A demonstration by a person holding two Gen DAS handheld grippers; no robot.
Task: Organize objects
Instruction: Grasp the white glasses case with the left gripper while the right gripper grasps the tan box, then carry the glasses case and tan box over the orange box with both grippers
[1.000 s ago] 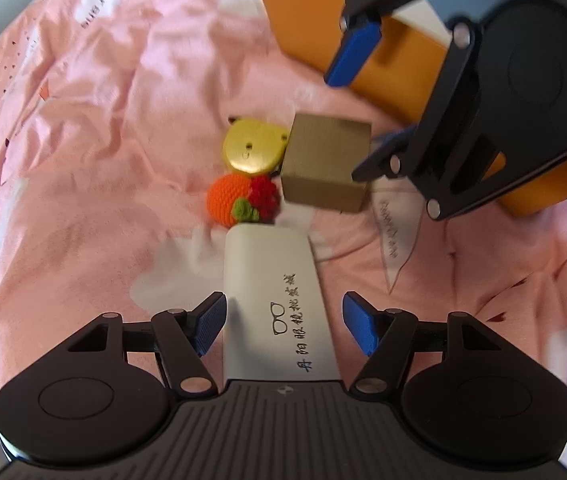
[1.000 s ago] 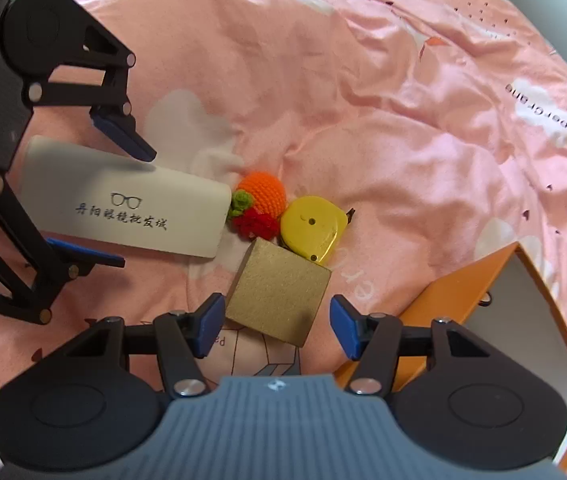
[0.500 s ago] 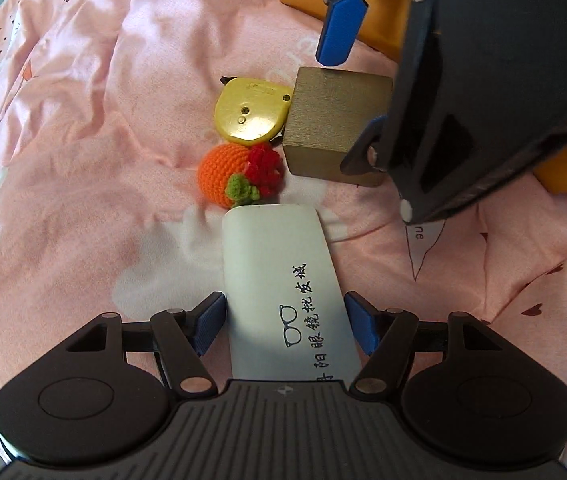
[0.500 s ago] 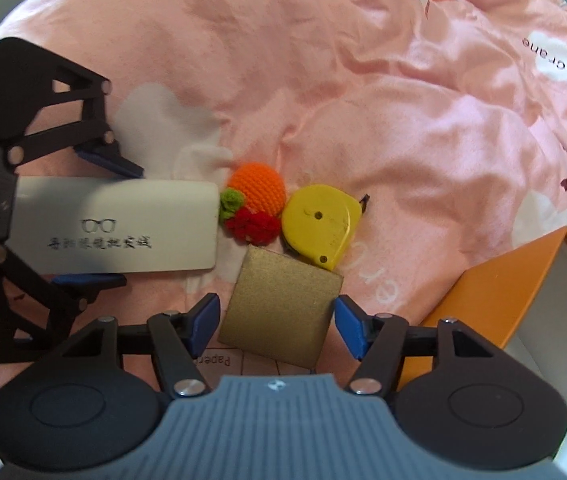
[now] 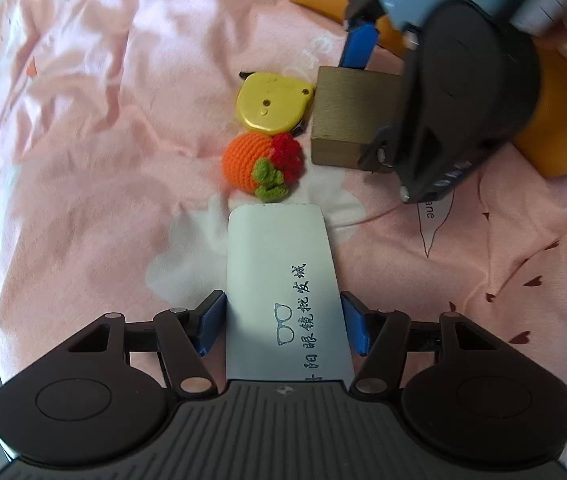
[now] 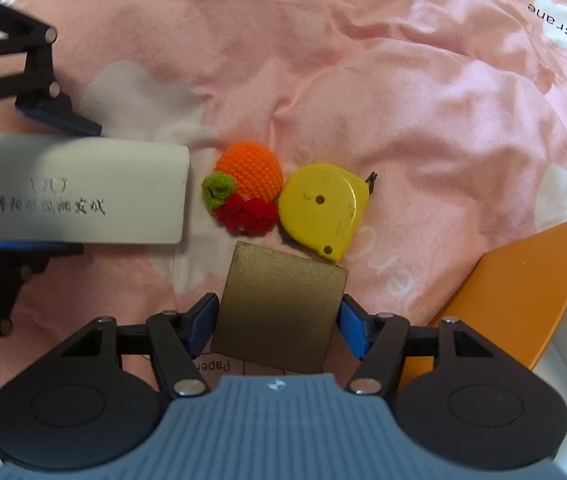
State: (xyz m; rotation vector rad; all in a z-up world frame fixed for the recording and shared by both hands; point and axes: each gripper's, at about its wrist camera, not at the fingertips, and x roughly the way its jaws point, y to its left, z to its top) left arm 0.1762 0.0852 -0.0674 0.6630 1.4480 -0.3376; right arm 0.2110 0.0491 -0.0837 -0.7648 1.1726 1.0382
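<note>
A white glasses case (image 5: 283,280) lies lengthwise between the pads of my left gripper (image 5: 283,326). Its jaws are closing and the blue pads meet the case's long sides. My right gripper (image 6: 277,324) is open astride a gold box (image 6: 279,304), with its pads right beside the box's sides. Both grippers point steeply down at the pink bedsheet (image 5: 103,160). Between case and box sit a crocheted orange fruit (image 6: 249,168) with a red and green tuft, and a yellow tape measure (image 6: 321,204). From the left wrist, the right gripper (image 5: 467,100) covers part of the gold box (image 5: 347,112).
An orange box (image 6: 523,280) with a white inside stands open at the right of the gold box, close to the right gripper. The orange box (image 5: 555,136) also shows behind that gripper. The sheet is rumpled, with folds on the far side.
My left gripper's pads have closed in onto the glasses case. My right gripper has come down over the gold box, which now sits between its pads. A hand now shows at the top right.
</note>
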